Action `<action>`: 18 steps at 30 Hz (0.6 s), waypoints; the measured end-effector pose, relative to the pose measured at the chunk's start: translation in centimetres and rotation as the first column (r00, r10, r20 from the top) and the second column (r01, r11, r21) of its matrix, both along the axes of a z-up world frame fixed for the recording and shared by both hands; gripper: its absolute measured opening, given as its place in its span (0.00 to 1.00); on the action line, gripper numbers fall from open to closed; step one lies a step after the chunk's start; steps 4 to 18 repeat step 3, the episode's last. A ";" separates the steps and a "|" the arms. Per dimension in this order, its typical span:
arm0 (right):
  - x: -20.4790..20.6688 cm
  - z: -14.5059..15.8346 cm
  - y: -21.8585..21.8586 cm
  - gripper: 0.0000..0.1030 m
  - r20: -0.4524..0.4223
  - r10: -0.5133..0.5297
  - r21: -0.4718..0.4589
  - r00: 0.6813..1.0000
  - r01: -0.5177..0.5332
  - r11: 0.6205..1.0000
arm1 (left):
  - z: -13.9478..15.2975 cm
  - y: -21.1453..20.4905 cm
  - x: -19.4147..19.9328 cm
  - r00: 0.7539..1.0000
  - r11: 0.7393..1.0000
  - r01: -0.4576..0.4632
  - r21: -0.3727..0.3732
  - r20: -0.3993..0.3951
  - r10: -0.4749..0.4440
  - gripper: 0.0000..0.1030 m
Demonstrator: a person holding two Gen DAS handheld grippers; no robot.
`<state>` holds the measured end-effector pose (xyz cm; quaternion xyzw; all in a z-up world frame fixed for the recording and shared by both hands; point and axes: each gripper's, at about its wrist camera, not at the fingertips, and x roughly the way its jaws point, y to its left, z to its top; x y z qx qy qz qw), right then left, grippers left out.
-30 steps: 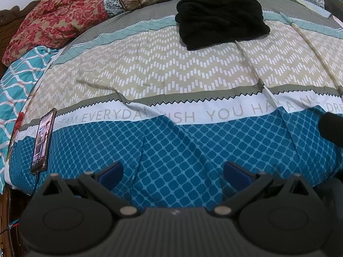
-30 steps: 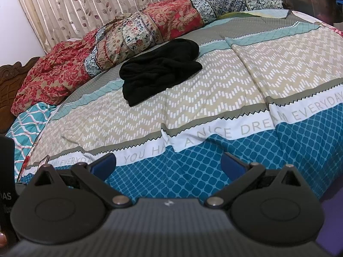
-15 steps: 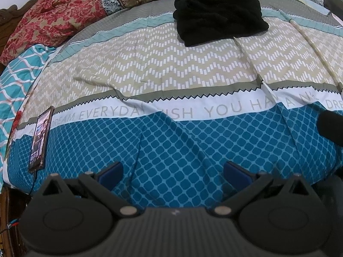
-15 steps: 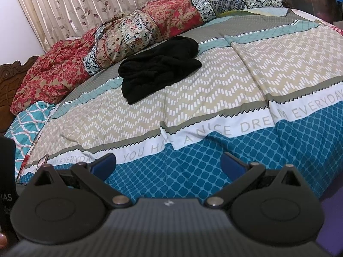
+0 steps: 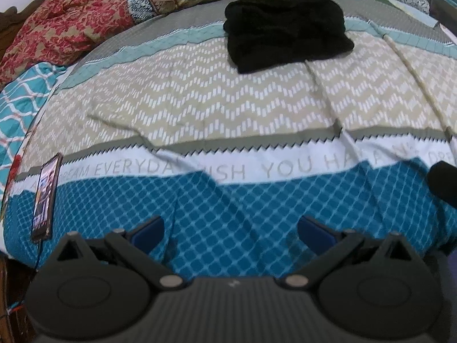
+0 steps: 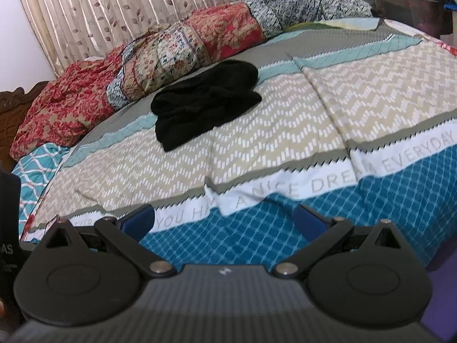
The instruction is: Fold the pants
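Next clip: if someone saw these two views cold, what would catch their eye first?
Probably the black pants, bunched in a dark heap on the far part of the patterned bedspread, just short of the floral pillows. Next, both sets of tongs, left and right, held open and empty over the near blue edge. A phone lies at the bed's left edge.
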<state>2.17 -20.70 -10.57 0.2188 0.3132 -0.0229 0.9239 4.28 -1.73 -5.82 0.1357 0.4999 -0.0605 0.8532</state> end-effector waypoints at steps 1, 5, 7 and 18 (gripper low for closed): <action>0.1 0.2 -0.2 1.00 0.009 -0.004 -0.006 1.000 0.004 1.000 | 0.1 -0.2 0.2 1.000 1.000 0.003 -0.001 0.002 -0.003 1.00; 0.5 0.7 -0.7 1.00 0.027 -0.006 -0.018 1.000 0.007 1.000 | 0.5 -0.8 0.8 1.000 1.000 0.015 -0.004 0.011 -0.015 1.00; 0.5 0.7 -0.7 1.00 0.027 -0.006 -0.018 1.000 0.007 1.000 | 0.5 -0.8 0.8 1.000 1.000 0.015 -0.004 0.011 -0.015 1.00; 0.5 0.7 -0.7 1.00 0.027 -0.006 -0.018 1.000 0.007 1.000 | 0.5 -0.8 0.8 1.000 1.000 0.015 -0.004 0.011 -0.015 1.00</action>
